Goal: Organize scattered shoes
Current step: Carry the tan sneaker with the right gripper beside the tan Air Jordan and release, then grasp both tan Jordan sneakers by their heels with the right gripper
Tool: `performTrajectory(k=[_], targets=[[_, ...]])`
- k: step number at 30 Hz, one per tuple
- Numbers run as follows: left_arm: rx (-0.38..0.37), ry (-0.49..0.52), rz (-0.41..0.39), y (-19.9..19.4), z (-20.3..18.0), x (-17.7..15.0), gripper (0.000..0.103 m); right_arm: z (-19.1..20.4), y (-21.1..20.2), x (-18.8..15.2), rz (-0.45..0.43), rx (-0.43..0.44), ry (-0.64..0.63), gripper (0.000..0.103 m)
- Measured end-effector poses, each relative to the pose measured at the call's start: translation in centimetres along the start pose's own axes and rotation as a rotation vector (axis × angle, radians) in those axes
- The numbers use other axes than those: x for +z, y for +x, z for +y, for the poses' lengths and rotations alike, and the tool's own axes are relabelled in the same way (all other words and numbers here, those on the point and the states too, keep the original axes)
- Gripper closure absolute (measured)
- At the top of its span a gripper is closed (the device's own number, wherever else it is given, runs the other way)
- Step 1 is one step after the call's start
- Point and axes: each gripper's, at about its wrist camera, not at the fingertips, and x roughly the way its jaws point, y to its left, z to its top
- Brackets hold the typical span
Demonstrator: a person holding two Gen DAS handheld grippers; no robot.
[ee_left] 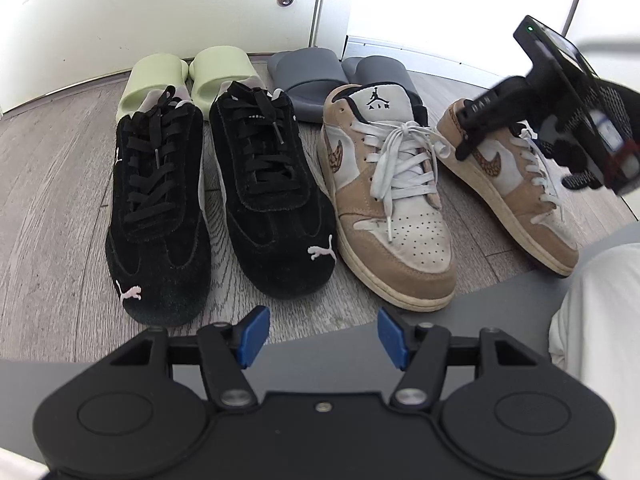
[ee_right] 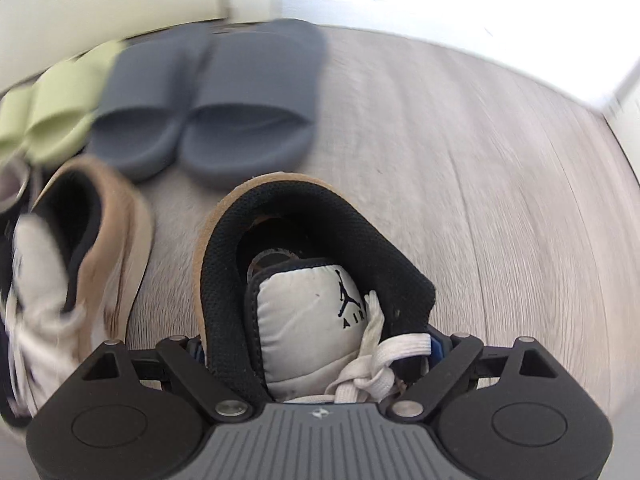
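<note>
Two rows of shoes stand on the wood floor. A black suede pair (ee_left: 160, 200) is on the left, with a tan-and-white sneaker (ee_left: 396, 208) beside it. Its mate (ee_left: 516, 196) lies angled at the right, and my right gripper (ee_left: 480, 128) grips it from above. In the right wrist view this sneaker (ee_right: 312, 312) stays sharp against a blurred floor, and my right gripper (ee_right: 316, 348) is shut across its collar and tongue. The other tan sneaker (ee_right: 92, 248) is at the left. My left gripper (ee_left: 325, 336) hangs open in front of the row, with nothing between its blue pads.
Green slides (ee_left: 156, 76) and grey slides (ee_left: 308, 76) line the back by the white cabinet doors (ee_left: 160, 8). A person's white trouser leg (ee_left: 600, 320) is at the right. A grey surface (ee_left: 500, 292) borders the floor in front. Bare floor (ee_right: 480, 200) lies right of the held sneaker.
</note>
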Motion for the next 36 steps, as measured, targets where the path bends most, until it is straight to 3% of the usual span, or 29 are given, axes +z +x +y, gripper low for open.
performTrajectory(k=[3, 10, 17, 24, 31, 36], targets=[[0.002, 0.013, -0.004, -0.1, -0.2, 0.0, 0.042, -0.3, 0.5, 0.6, 0.053, 0.008, 0.156, 0.013], [0.000, 0.030, -0.013, -0.3, -0.5, 0.0, 0.042, -0.2, 1.3, 1.7, 0.088, 0.022, 0.325, 0.012], [0.008, 0.028, -0.009, -0.2, -0.6, 0.0, 0.042, 5.5, 1.9, 1.9, 0.062, -0.042, 0.209, 0.006], [0.023, 0.012, -0.025, -0.3, -0.4, 0.0, 0.042, 4.5, 0.8, 2.5, 0.107, 0.058, 0.216, 0.004], [0.035, -0.013, -0.048, -0.8, 0.0, 0.1, 0.041, 2.8, -3.4, 1.1, -0.002, 0.208, 0.236, 0.005], [0.045, -0.072, -0.062, -1.3, 1.0, 0.0, 0.041, 3.2, -6.6, -1.3, -0.182, 0.316, 0.123, 0.005]])
